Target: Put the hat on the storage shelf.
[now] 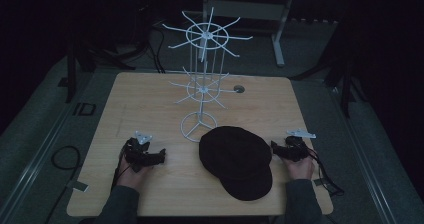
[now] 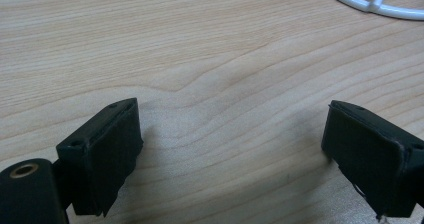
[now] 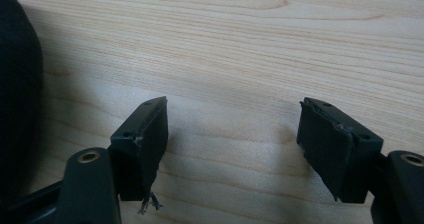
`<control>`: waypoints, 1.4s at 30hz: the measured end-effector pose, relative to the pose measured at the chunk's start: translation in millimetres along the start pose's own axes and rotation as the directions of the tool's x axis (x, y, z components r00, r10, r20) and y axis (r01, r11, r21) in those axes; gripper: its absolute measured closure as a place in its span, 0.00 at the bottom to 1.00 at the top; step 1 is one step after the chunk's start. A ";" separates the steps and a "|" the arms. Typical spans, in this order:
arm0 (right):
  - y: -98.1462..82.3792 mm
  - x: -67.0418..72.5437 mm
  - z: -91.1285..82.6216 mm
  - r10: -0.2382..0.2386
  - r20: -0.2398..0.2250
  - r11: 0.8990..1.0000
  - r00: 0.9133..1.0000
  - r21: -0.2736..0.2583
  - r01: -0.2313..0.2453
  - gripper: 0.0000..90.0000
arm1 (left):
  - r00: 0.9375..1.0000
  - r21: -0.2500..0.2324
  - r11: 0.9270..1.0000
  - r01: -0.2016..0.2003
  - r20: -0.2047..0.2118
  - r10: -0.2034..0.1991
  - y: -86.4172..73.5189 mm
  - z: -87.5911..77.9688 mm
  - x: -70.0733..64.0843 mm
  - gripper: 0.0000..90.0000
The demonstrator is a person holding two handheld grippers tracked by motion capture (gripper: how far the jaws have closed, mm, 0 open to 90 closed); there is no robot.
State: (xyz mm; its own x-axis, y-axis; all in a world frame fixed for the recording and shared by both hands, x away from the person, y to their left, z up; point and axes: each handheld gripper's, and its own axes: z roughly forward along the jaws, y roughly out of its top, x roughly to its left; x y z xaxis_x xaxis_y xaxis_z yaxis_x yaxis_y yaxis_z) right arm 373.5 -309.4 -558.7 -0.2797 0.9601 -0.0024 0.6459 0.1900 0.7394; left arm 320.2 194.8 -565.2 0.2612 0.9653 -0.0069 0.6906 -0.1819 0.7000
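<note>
The left gripper (image 2: 230,149) is resting released on the wooden table (image 1: 150,99), jaws wide apart with bare wood between. The right gripper (image 3: 232,144) is lying equally spread, holding nothing. Between them a black cap (image 1: 236,159) is sitting flat, just before the white wire rack (image 1: 202,84), which is standing upright.

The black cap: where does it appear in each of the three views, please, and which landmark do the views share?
High view: the black cap lies on the table's near half, right of centre, just in front of the white wire rack.
Left gripper view: the cap is not in it.
Right gripper view: the cap is the dark mass at the left edge.
Shared landmark: the light wooden table.
</note>
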 end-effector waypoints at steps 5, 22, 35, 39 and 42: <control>-0.3 0.7 -1.0 -0.002 0.000 1.000 1.000 0.005 0.002 0.32 | 1.000 0.000 1.000 0.000 0.000 0.000 0.0 0.0 0.0 0.11; 16.4 0.4 -9.4 -0.073 -0.073 0.976 0.995 0.199 0.086 0.39 | 1.000 0.000 1.000 0.002 0.001 -0.002 0.1 -0.1 -0.1 0.11; 24.4 -0.7 -37.6 -0.037 -0.165 0.977 0.986 0.202 0.070 0.46 | 1.000 -0.001 1.000 0.000 0.002 0.000 0.1 0.0 -0.4 0.11; 33.3 3.7 -48.2 -0.031 -0.193 0.982 0.981 0.177 0.066 0.45 | 1.000 -0.002 1.000 0.000 0.002 0.000 0.1 0.1 -0.6 0.11; 38.4 9.6 -54.0 -0.035 -0.216 0.985 0.976 0.158 0.070 0.44 | 1.000 -0.003 1.000 0.001 0.002 -0.001 0.0 0.2 -0.7 0.11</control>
State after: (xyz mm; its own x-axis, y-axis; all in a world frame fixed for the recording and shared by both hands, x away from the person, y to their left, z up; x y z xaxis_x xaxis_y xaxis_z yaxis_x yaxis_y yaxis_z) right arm 357.2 -304.0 -493.9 -0.4491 0.8857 0.1176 0.7287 0.2869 0.6218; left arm 320.1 194.1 -565.3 0.2619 0.9651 -0.0084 0.6887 -0.1808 0.7021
